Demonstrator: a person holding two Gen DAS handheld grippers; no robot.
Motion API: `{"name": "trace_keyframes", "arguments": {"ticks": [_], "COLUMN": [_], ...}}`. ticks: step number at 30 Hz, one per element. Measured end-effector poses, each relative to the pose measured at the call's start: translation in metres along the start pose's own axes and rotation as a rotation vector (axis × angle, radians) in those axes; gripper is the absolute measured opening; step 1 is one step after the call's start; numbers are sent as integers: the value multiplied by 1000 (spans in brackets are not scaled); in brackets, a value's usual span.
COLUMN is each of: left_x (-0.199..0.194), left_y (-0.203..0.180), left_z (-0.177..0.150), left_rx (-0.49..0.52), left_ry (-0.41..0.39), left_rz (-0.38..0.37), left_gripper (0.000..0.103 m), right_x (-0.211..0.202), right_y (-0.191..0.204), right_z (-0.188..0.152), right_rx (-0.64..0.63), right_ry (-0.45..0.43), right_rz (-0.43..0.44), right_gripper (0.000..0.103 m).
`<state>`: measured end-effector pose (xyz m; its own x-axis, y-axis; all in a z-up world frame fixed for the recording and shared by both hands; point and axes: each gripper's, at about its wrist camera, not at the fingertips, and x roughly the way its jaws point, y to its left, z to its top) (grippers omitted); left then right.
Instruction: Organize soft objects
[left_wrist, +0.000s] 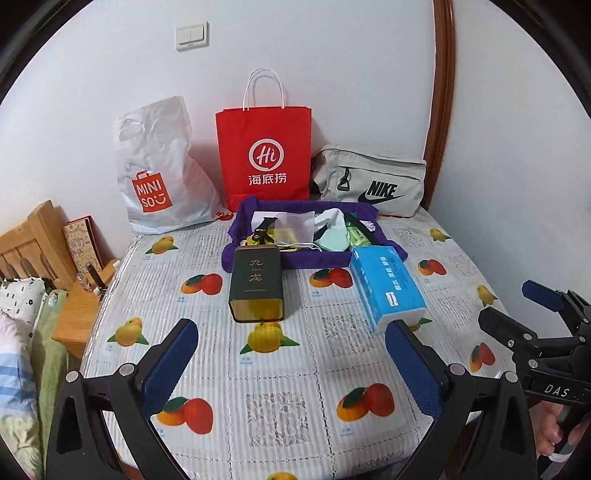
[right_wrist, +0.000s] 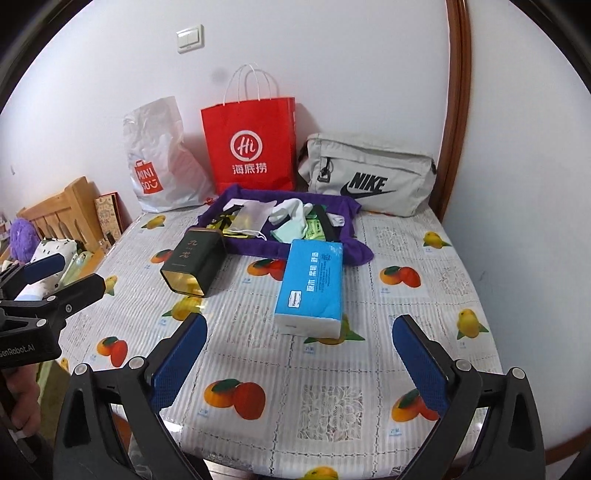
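Note:
A purple cloth-lined tray (left_wrist: 258, 258) (right_wrist: 236, 247) sits mid-table holding white socks (left_wrist: 328, 219) (right_wrist: 290, 210), a pale green cloth (left_wrist: 332, 240) (right_wrist: 290, 232), a face mask and small packets. A blue tissue pack (left_wrist: 386, 286) (right_wrist: 314, 284) lies in front of the tray on the right. A dark tea tin (left_wrist: 256, 284) (right_wrist: 194, 264) lies in front on the left. My left gripper (left_wrist: 291, 339) is open and empty above the near table. My right gripper (right_wrist: 299, 332) is open and empty, just short of the tissue pack.
Against the back wall stand a white Miniso bag (left_wrist: 159, 177) (right_wrist: 159, 162), a red paper bag (left_wrist: 264, 155) (right_wrist: 249, 144) and a grey Nike bag (left_wrist: 373, 181) (right_wrist: 365, 173). The fruit-print tablecloth (left_wrist: 277, 406) (right_wrist: 295, 406) covers the table. A wooden headboard (left_wrist: 33, 240) and bedding lie left.

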<state>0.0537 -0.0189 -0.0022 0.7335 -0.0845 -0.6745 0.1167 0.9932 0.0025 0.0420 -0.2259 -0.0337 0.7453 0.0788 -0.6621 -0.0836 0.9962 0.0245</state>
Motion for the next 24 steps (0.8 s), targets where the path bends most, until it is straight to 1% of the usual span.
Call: {"name": "trace_keyframes", "arguments": {"ticks": [4,10,24], "left_x": [-12,-23,-29], "left_y": [-2,-7,-9], "left_z": [-5,-12,-19], "left_rx": [-16,-14,-15], "left_ry": [-16,-34,-32], "left_rz": [-8,-5,5], "left_gripper": [102,102,102], "right_x": [-12,-23,-31], "right_y": [-2,-5,-8], "right_z": [-6,-14,-20], "right_rx": [10,24,38], "right_ry": [-14,-24,-27], "right_rz": [4,2,3], "right_gripper": [100,100,100]}}
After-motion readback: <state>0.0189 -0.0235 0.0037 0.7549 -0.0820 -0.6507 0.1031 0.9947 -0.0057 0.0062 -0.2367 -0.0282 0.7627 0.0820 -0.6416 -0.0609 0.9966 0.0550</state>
